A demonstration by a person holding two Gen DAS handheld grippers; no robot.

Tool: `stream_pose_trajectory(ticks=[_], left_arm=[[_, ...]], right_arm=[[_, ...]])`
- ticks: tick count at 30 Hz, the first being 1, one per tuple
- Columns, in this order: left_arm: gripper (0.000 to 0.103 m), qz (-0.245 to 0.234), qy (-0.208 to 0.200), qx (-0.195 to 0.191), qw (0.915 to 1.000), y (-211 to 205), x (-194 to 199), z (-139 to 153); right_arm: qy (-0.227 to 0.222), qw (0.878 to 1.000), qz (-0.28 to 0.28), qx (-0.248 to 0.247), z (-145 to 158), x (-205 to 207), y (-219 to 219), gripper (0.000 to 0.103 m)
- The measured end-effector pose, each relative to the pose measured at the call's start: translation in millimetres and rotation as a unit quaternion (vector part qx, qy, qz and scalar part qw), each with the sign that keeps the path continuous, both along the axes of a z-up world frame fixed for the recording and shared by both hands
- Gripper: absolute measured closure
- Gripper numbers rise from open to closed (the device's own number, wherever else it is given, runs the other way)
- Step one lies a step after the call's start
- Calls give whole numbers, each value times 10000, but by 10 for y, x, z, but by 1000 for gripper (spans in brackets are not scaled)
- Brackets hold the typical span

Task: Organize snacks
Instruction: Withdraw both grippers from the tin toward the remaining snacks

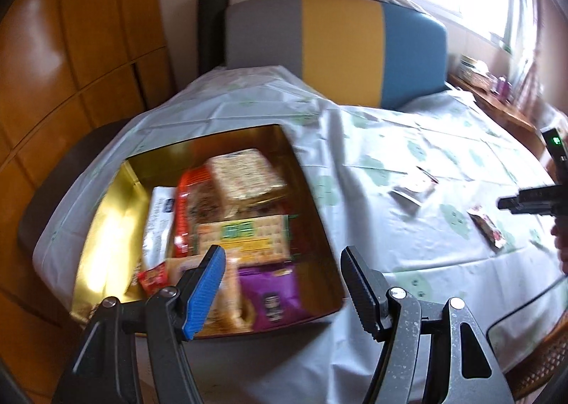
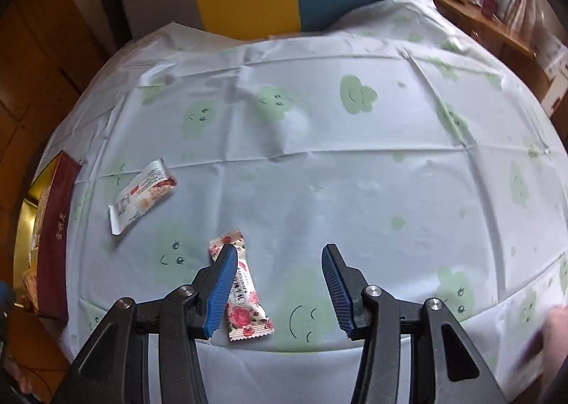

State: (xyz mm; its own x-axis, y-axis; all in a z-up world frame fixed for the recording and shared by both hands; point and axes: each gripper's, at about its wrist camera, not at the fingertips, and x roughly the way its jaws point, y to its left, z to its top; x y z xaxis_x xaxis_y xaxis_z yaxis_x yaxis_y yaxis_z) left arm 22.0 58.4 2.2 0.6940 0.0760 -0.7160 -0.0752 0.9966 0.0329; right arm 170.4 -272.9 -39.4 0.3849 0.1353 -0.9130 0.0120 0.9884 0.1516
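An open gold tin (image 1: 106,226) on the tablecloth holds several snack packs, among them a green-labelled cracker pack (image 1: 245,237) and a purple packet (image 1: 273,294). My left gripper (image 1: 284,283) hangs open over the tin's near end with nothing between its fingers. In the right wrist view a rose-patterned snack bar (image 2: 245,301) lies flat on the cloth, just inside the blue left fingertip (image 2: 222,283) of my right gripper (image 2: 280,283), which stands open above it. A white snack bar (image 2: 142,194) lies further left. Both bars also show in the left wrist view: the white bar (image 1: 413,187) and the rose bar (image 1: 488,230).
The round table wears a white tablecloth (image 2: 355,173) with green smiley prints. A grey, yellow and blue chair back (image 1: 337,49) stands behind it. The tin's dark red wall (image 2: 53,237) sits at the left edge. A wooden shelf (image 2: 479,21) is at the back right.
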Motion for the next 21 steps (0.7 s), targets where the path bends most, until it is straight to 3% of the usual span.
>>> stream_pose_trajectory(ticks=[4, 9, 15, 16, 17, 21], left_arm=[[34, -299, 182, -26, 9994, -231, 110, -40], [33, -637, 273, 55, 9976, -484, 200, -71], [33, -876, 358, 76, 9955, -681, 317, -96], [33, -901, 381, 50, 9952, -706, 352, -102], [33, -910, 402, 41, 9950, -723, 380, -109], [33, -980, 543, 127, 9936, -814, 542, -155]], right_arm=[[113, 9988, 324, 337, -30, -5, 123, 53], [147, 9951, 973, -106, -86, -47, 456, 53], [292, 9901, 1279, -499, -187, -72, 563, 54], [337, 9890, 1324, -561, -210, -75, 581, 74], [359, 9876, 1357, -705, -228, -83, 600, 83], [226, 9889, 1186, -870, -184, -101, 548, 84]])
